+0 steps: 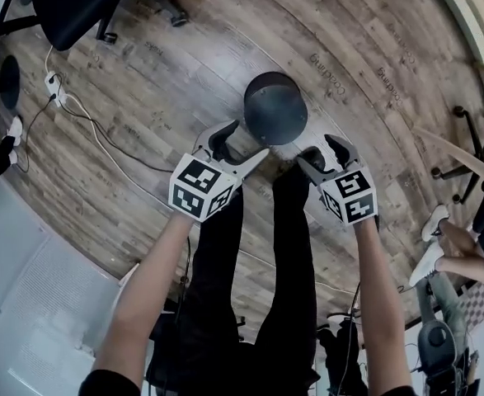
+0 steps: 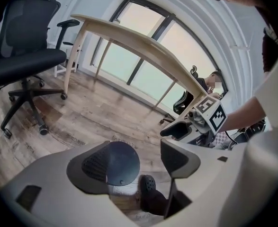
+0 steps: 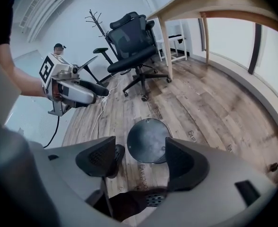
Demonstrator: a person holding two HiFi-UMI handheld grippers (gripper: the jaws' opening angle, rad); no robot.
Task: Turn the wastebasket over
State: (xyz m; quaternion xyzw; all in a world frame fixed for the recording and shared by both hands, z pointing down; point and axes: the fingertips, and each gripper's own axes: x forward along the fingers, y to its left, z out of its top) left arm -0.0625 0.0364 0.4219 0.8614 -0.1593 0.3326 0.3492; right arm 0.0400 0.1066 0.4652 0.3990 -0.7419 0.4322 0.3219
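A dark round wastebasket (image 1: 274, 107) stands on the wooden floor just ahead of my feet, its flat closed end facing up. My left gripper (image 1: 237, 145) hangs at its near left side, jaws open and empty. At the near right side is my right gripper (image 1: 322, 157), open too, with nothing between its jaws. In the left gripper view the wastebasket (image 2: 122, 162) shows through the gap of the left gripper (image 2: 139, 157), with the right gripper (image 2: 191, 126) beyond. The right gripper view has the wastebasket (image 3: 148, 140) just past the right gripper (image 3: 139, 157), and the left gripper (image 3: 75, 92) to the left.
A black office chair (image 1: 68, 7) stands at the far left, near a power strip with a white cable (image 1: 54, 85). A light wooden desk (image 2: 143, 46) runs along the window. A seated person's legs (image 1: 456, 246) are at the right. My dark shoes (image 3: 117, 155) are close to the basket.
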